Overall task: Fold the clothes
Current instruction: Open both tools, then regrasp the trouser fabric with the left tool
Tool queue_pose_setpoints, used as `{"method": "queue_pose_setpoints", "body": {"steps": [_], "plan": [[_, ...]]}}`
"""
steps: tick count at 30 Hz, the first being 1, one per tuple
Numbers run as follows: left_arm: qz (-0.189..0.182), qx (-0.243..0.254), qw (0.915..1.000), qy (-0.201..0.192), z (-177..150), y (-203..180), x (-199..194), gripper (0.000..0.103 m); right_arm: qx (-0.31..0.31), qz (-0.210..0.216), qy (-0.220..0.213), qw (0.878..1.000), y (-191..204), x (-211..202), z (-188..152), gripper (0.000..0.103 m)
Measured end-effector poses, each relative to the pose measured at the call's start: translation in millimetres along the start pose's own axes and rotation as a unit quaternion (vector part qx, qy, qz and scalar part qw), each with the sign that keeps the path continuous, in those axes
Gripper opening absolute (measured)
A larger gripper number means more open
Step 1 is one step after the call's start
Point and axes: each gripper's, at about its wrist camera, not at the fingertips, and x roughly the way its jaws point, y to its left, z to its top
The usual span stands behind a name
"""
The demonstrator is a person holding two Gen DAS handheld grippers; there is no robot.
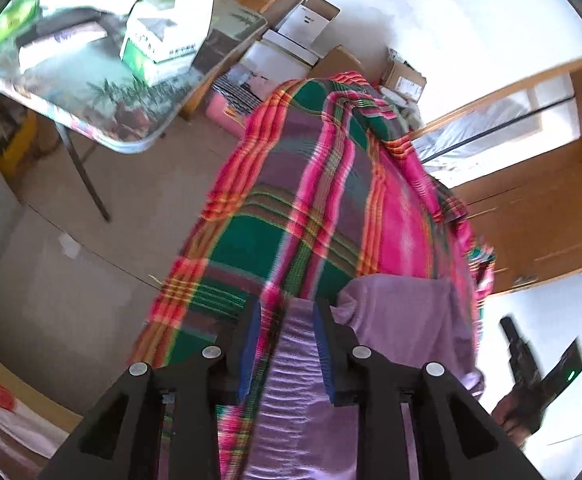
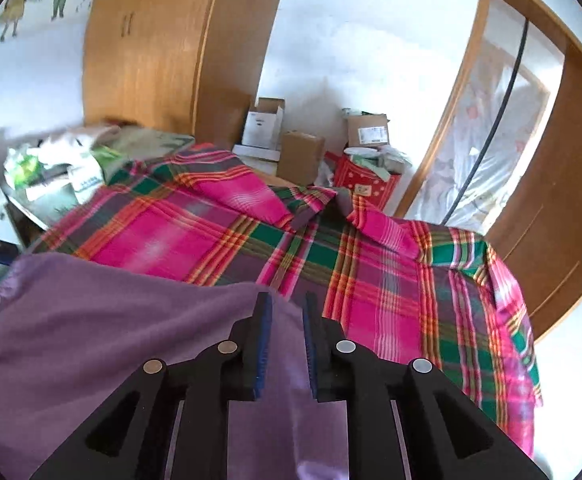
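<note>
Clutter covers the folding table (image 2: 51,200) left of the plaid-covered bed (image 2: 371,272). Purple cloth (image 2: 91,320) drapes the bed's near left edge; left gripper (image 1: 287,344) and right gripper (image 2: 285,340) each pinch it. Boxes (image 2: 301,156) line the far wall.

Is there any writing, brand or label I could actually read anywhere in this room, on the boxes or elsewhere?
None can be read for certain.
Green and white box on the folding table: dark print on its side, too blurred to read.
White carton by the wall: a dark label, too small.
Brown cardboard box: a white shipping label, illegible.
Red bag: a small pale tag, illegible.
</note>
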Motion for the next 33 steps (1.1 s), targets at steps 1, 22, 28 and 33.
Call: {"method": "queue_pose_setpoints", "body": {"steps": [1, 22, 28, 33], "plan": [[-0.019, -0.01, 0.9998, 0.006, -0.8, 0.8, 2.5, 0.027, 0.004, 0.006, -0.002, 1.0, 1.1, -6.5, -3.4, 0.016], [-0.092, 0.038, 0.9938, 0.048, -65.3, -51.6, 9.2, 0.029, 0.026, 0.078, 0.036, 0.996, 40.0, -25.3, -60.8, 0.018], [-0.084, 0.005, 0.9963, -0.017, -43.3, -40.7, 3.9, 0.03, 0.031, 0.085, 0.048, 0.995, 43.7, -21.2, -69.2, 0.018], [-0.145, -0.087, 0.9841, 0.054, -33.3, -19.2, 34.6, 0.022, 0.043, 0.092, 0.056, 0.993, 46.1, -18.3, -73.6, 0.018]]}}
